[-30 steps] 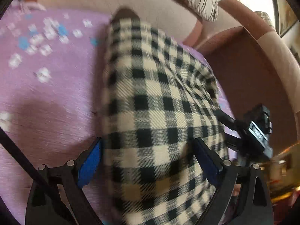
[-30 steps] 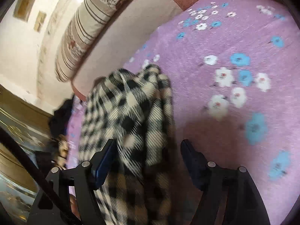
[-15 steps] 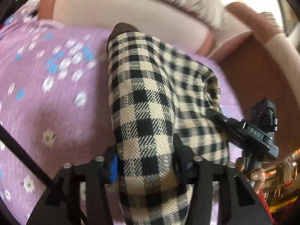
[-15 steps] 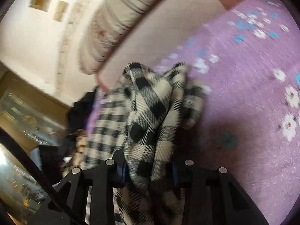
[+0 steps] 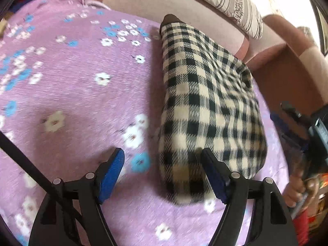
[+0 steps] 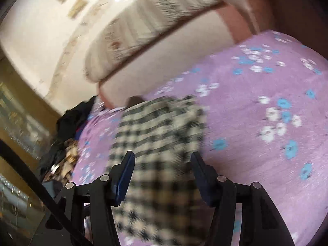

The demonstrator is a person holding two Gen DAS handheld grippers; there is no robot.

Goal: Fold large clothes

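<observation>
While blurred — checked garment (image 6: 162, 135) seemingly beneath right hand-held gripper (image 6: 163, 175)

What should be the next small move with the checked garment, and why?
Probably lift both grippers clear. The checked garment lies as a narrow folded strip on the purple cover; the left gripper and right gripper have their jaws opening, pressing nothing.

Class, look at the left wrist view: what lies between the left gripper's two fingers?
Mostly bare purple floral bedspread; the folded checked garment reaches in beside the right-hand finger. The left gripper is opening.
</observation>
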